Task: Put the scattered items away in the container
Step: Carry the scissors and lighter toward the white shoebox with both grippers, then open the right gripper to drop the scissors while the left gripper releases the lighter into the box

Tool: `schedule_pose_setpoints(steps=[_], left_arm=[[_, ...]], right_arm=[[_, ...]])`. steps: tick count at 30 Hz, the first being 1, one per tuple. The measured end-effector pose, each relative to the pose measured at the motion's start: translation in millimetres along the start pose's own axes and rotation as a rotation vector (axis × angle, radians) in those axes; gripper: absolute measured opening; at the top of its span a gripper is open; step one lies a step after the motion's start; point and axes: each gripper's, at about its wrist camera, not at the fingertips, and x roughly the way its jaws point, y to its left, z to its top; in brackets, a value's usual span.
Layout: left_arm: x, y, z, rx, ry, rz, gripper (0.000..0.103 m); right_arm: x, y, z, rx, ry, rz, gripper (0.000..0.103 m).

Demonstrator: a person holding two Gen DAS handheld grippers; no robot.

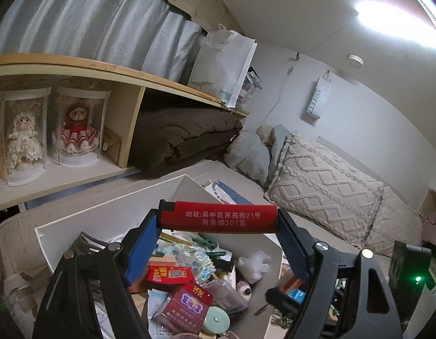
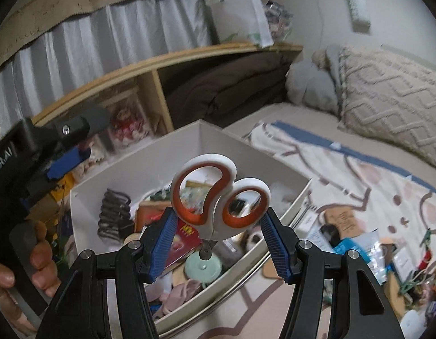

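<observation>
Above the box point(image 2: 150, 166), the left gripper point(image 1: 219, 227) clamps a lighter point(image 1: 218, 216) endwise; the right gripper point(image 2: 219, 226) clamps scissors point(image 2: 219, 195) by the handles. Risk: both releasing together, the items may collide or bounce off the heaped contents and over the rim.

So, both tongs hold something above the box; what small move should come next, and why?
Probably lower the right tongs a little and open them: the scissors, held by the handles, hang over the white box of small items. The left tongs with the red lighter could follow.
</observation>
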Motion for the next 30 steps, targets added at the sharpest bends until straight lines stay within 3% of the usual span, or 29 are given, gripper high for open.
schedule_pose_setpoints(steps=[13, 17, 18, 19, 21, 30], left_arm=[[3.2, 11.9, -1.9, -0.008, 0.006, 0.035, 0.080], [5.4, 14.9, -2.6, -0.005, 0.013, 0.045, 0.080], [6.3, 15.3, -2.7, -0.003, 0.016, 0.048, 0.080], [7.3, 15.9, -3.0, -0.002, 0.019, 0.052, 0.080], [8.8, 16.7, -4.2, 0.002, 0.025, 0.058, 0.080], [13.8, 22.4, -7.0, 0.014, 0.044, 0.083, 0.080]], right_arm=[[41.0, 28.9, -20.0, -0.055, 0.182, 0.068, 0.062], [47.6, 35.7, -25.8, -0.106, 0.224, 0.022, 0.063], [47.5, 35.5, -25.8, -0.104, 0.226, 0.022, 0.073], [46.3, 34.7, -25.0, -0.097, 0.221, 0.030, 0.090], [40.7, 32.5, -20.5, -0.083, 0.192, 0.039, 0.100], [21.0, 16.8, -8.6, -0.031, 0.125, 0.013, 0.100]])
